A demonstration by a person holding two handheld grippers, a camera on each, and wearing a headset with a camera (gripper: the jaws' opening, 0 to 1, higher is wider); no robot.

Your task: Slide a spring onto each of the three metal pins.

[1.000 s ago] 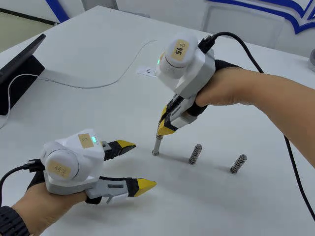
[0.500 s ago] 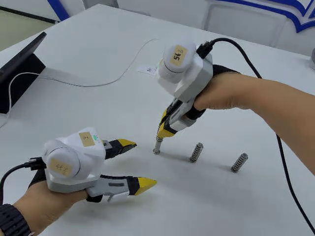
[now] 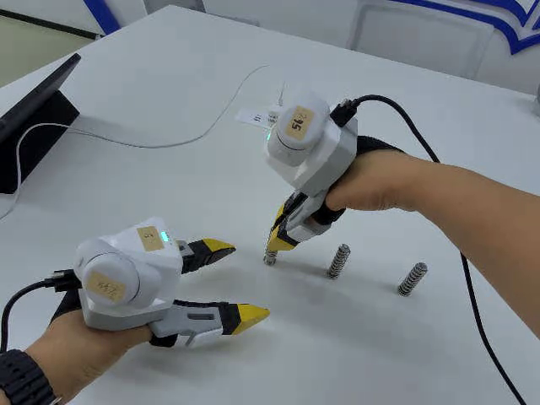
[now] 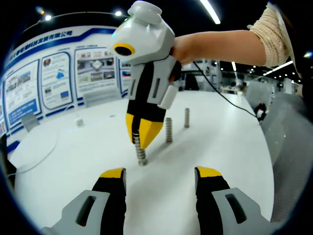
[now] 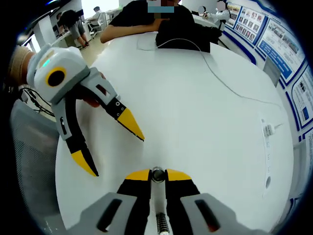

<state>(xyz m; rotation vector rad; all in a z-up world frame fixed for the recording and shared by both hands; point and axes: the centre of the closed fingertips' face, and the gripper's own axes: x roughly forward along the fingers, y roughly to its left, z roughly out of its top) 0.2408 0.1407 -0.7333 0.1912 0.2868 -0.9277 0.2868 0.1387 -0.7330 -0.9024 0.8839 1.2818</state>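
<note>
Three upright metal pins stand in a row on the white table (image 3: 169,194). My right gripper (image 3: 276,240) points down over the left pin (image 3: 270,256), shut on a spring (image 4: 141,152) whose coils run down that pin. In the right gripper view the spring (image 5: 160,223) lies between its closed yellow tips (image 5: 157,175). The middle pin (image 3: 338,261) and the right pin (image 3: 412,278) each carry a spring. My left gripper (image 3: 236,280) rests open near the front left, a short way from the left pin, with nothing between its fingers (image 4: 113,174).
A black screen (image 3: 34,118) stands at the table's left edge, and a thin white cable (image 3: 169,142) runs from it toward a small white tag (image 3: 257,116). A person (image 5: 161,24) sits at the table's far side.
My right gripper has come down along the left pin with the spring, covering more of the pin. The left gripper has stayed put.
</note>
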